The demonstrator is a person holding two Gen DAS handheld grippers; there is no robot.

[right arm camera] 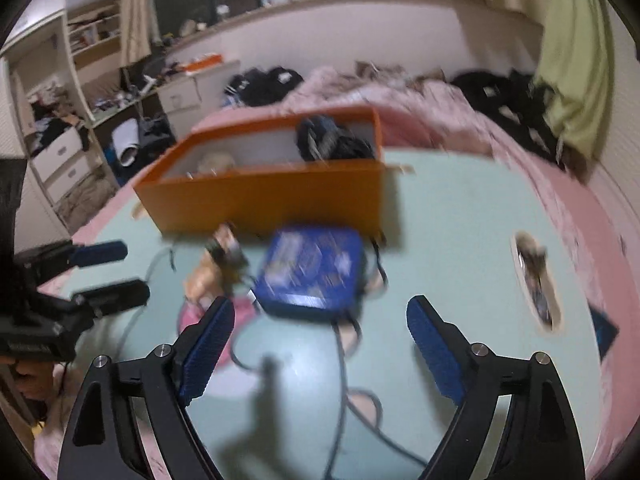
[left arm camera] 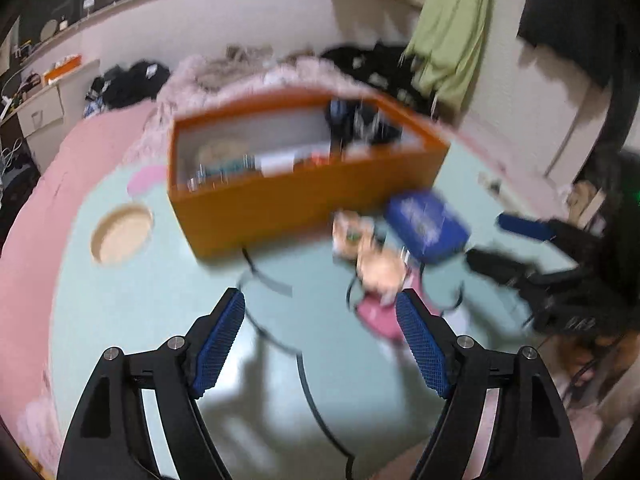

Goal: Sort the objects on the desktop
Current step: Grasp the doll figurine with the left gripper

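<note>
Two grippers, one orange box, one blue case, one pink item and a dark cable lie on a pale green tabletop [left arm camera: 132, 312]. The box [left arm camera: 296, 200] stands open-topped at the far middle; inside it are a dark bundle at one end, a pale round thing at the other and small items between, too blurred to identify. The blue case [right arm camera: 312, 272] lies in front of the box, close to its front wall; whether they touch cannot be told. Beside it sits a small tan object [left arm camera: 376, 256], too blurred to name, with the pink item [left arm camera: 378, 314] nearer the cameras. The left gripper [left arm camera: 320, 300] has its jaws spread, nothing between them; the cable [left arm camera: 304, 380] runs beneath, the pink item just beyond its right finger. The right gripper [right arm camera: 320, 308] is likewise spread and empty, the case just ahead of its fingertips.
</note>
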